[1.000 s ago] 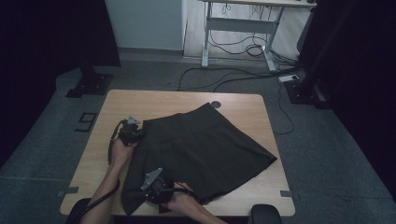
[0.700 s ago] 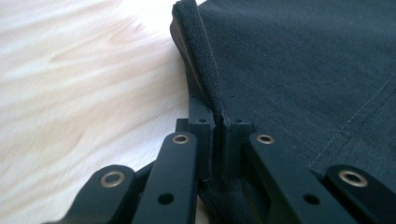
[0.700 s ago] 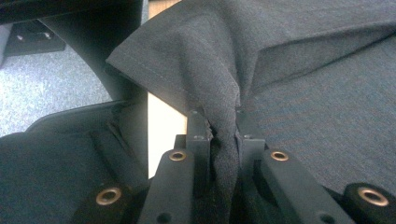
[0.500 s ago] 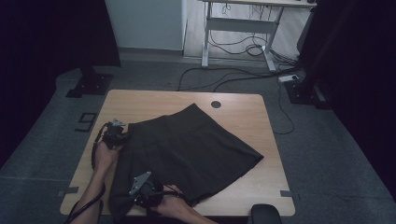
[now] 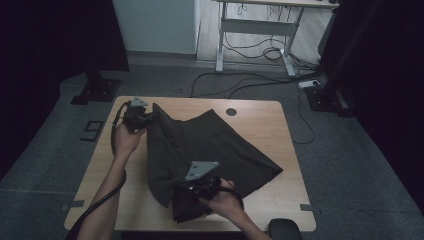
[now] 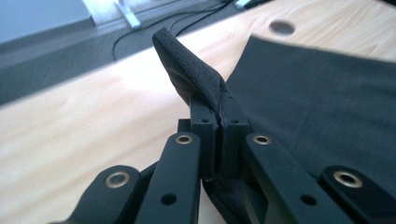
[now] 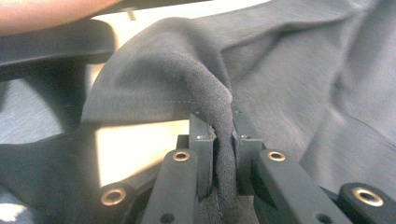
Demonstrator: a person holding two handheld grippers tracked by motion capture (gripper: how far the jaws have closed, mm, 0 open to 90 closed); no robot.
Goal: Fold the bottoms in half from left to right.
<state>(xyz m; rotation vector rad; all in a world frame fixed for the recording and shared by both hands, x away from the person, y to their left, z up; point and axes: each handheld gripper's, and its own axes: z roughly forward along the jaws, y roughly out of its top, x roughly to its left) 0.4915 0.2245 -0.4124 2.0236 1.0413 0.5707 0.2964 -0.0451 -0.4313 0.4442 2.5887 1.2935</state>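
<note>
Partly skirt hem inside jaws

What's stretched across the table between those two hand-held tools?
The dark skirt: in the high view it spans from the left tool to the right tool, each pinching an edge of the fabric. Nothing else lies between them.
</note>
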